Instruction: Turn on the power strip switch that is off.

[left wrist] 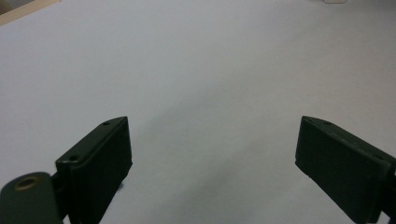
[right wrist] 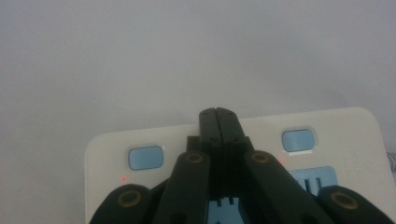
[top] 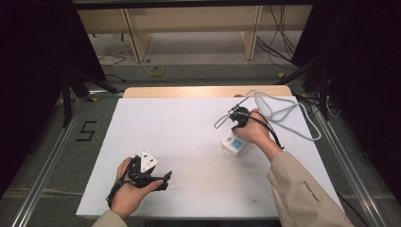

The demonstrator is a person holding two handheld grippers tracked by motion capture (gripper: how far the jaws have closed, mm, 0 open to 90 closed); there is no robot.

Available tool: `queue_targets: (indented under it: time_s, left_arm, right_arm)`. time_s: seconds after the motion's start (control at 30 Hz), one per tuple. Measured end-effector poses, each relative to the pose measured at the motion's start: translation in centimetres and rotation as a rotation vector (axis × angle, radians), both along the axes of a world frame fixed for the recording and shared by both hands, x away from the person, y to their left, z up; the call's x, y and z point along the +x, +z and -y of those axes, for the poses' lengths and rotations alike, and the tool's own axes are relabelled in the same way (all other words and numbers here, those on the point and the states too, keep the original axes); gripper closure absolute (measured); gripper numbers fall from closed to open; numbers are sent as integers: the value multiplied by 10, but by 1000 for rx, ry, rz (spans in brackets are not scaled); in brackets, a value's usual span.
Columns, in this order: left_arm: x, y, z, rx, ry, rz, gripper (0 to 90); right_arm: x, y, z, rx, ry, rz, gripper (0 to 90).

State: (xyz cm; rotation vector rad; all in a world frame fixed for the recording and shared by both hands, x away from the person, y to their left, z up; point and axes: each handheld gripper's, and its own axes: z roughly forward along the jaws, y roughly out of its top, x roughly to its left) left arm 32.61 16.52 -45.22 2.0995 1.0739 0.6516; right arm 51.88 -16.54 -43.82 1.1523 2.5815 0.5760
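We see a white table top with a strip of pale wood along its far edge. Beyond it stands a light wooden shelf unit on a grey floor, with a coil of yellow cable lying in front and dark cables hanging at the right. On the floor to the left we read a black mark shaped like a 5. Metal rails run along both sides.

The left gripper holds its 2 fingers wide apart over the white table.
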Motion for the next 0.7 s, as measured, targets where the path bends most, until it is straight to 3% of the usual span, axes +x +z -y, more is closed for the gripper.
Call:
queue_targets:
  time_s: [0.7]
  left_arm:
    - [0,0,0,-3,3,3,102]
  right_arm:
    - [-2,-1,1,11,6,12,900]
